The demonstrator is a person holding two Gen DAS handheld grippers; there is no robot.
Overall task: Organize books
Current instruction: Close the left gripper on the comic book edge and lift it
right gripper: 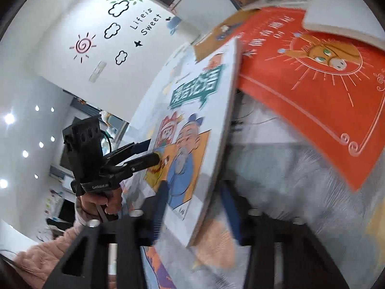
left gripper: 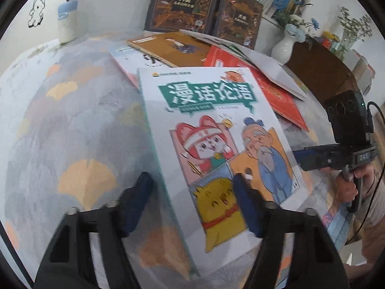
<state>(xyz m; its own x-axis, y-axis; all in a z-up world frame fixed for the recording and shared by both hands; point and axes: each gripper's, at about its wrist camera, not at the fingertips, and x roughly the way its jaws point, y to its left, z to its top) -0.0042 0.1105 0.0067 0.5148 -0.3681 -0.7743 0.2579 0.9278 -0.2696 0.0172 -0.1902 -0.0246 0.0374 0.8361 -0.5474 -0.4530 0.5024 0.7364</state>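
Both gripper pairs [left gripper: 192, 180] astride white book [left gripper: 209, 125]

Black grippers [left gripper: 192, 202], navy pads [left gripper: 134, 204] (silver screws); pink fuzzy sleeve [right gripper: 45, 250].

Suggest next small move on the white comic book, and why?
Probably close the right hand-held gripper firmly on the white comic book before lifting: its edge sits tilted between the fingers, the left hand-held gripper straddles another edge, and neither grip looks clearly tight.
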